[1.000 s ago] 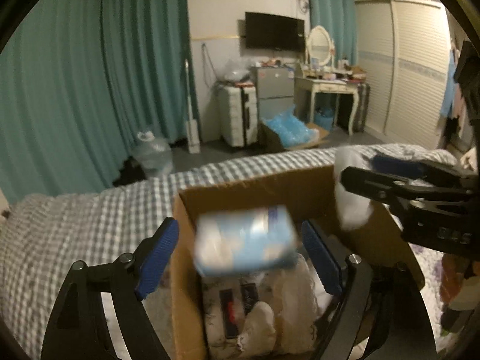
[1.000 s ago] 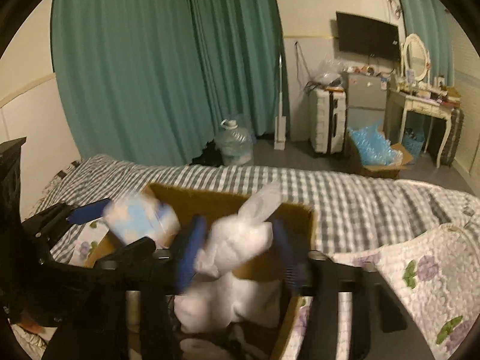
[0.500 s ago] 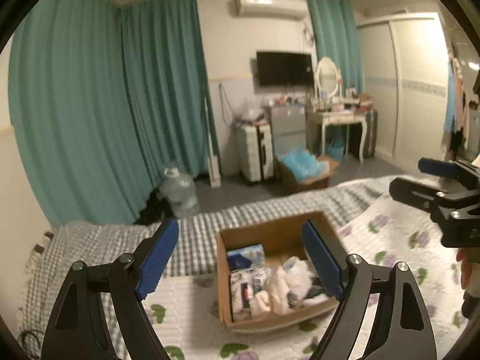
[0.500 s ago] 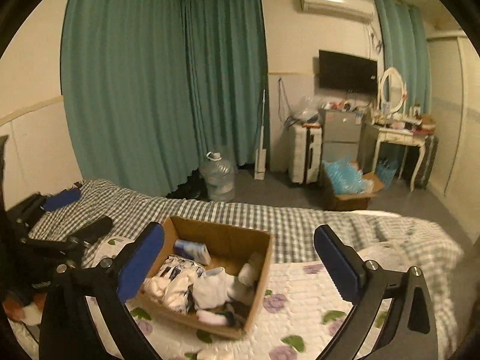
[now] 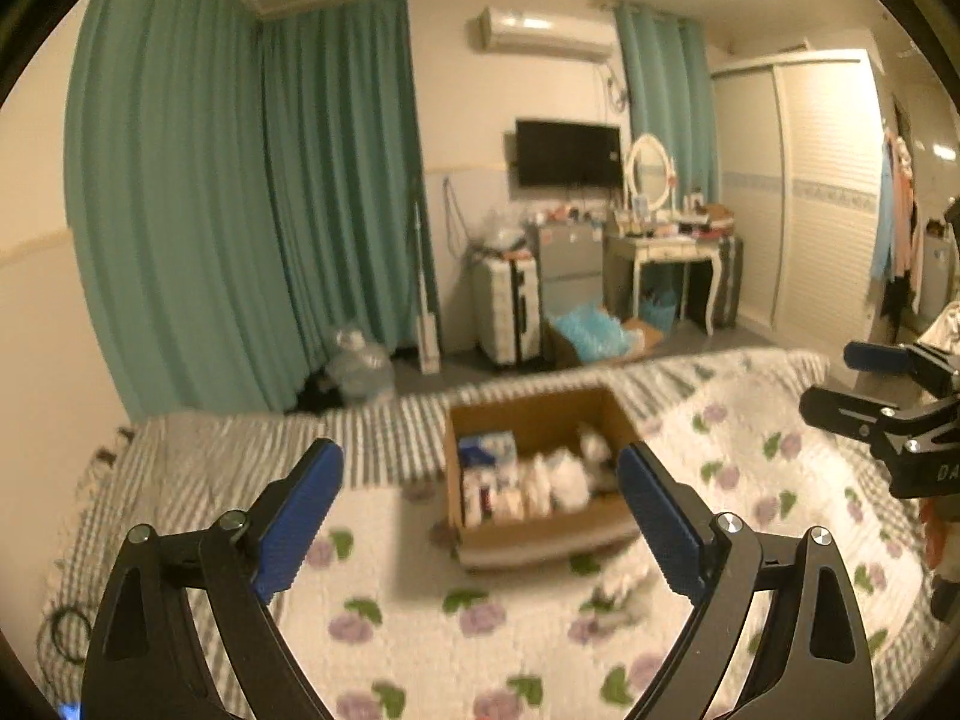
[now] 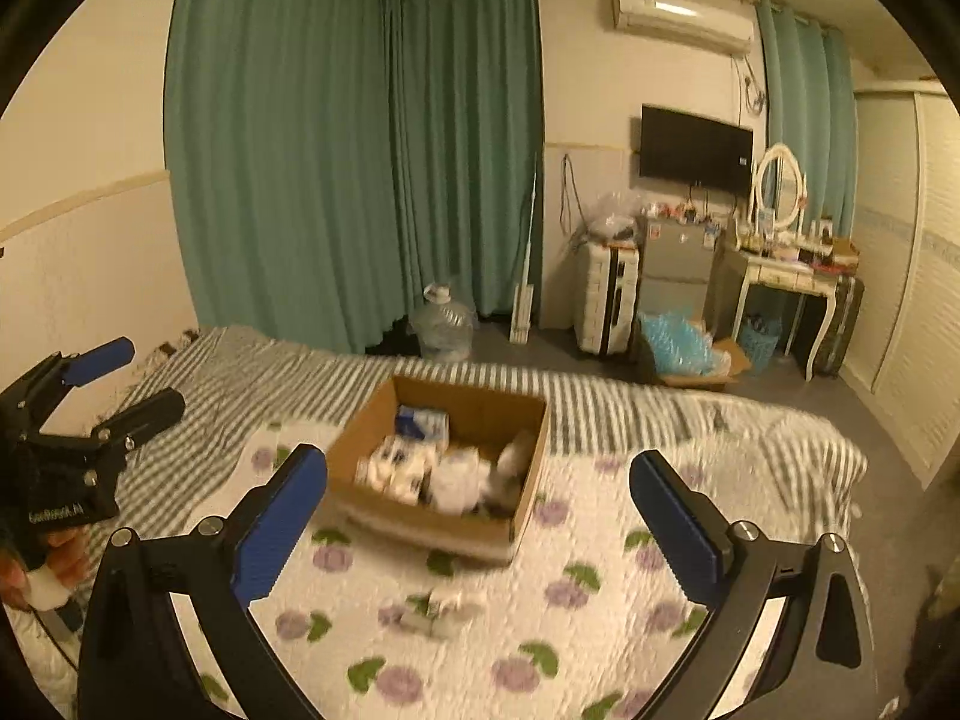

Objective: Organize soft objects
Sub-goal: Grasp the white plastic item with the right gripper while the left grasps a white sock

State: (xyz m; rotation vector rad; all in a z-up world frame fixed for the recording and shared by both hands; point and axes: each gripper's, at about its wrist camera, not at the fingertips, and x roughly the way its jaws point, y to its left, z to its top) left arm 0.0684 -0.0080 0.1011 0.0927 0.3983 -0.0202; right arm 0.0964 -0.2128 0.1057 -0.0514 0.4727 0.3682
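Cardboard box (image 6: 528,516) holds fluffy white toys; both grippers (image 5: 480,516) (image 6: 480,516) gape empty

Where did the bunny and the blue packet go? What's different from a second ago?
Both went into the box. The left gripper let go of the blue packet and the right gripper dropped the bunny; both then pulled back, open and empty. The box stayed on the bed.

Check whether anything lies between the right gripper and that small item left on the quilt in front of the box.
Nothing visible does. The right gripper is open over bare floral quilt, and the small item lies alone before the cardboard box.
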